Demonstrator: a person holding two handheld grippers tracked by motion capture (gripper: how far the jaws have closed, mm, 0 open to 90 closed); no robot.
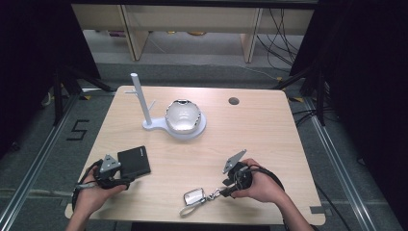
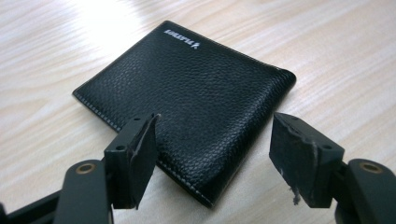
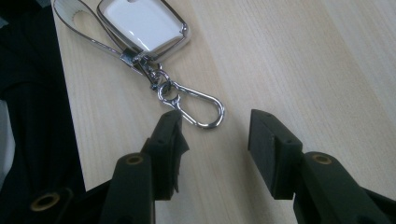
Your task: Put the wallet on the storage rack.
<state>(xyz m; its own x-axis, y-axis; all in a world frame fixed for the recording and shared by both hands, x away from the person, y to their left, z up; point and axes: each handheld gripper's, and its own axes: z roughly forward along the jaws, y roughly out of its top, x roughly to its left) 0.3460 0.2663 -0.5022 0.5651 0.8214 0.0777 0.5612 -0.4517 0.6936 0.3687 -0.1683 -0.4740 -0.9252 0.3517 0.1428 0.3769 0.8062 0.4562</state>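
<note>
A black leather wallet [image 1: 133,161] [image 2: 187,102] lies flat on the wooden table [image 1: 250,139] at the front left. My left gripper [image 1: 125,181] [image 2: 217,140] is open, its jaws on either side of the wallet's near corner without pressing it. At the front middle lies a white key fob [image 1: 194,196] [image 3: 140,23] with a strap loop [image 1: 185,210] and a metal carabiner clip [image 1: 211,195] [image 3: 201,107]. My right gripper [image 1: 224,191] [image 3: 215,128] points at the clip, open, and the clip's end lies just ahead of the jaw tips.
A white stand [image 1: 139,98] with side pegs rises at the back left on a round white base [image 1: 199,129] that holds a shiny silver domed object [image 1: 183,115]. A cable hole [image 1: 234,101] is at the back right. The table's front edge runs close behind the fob.
</note>
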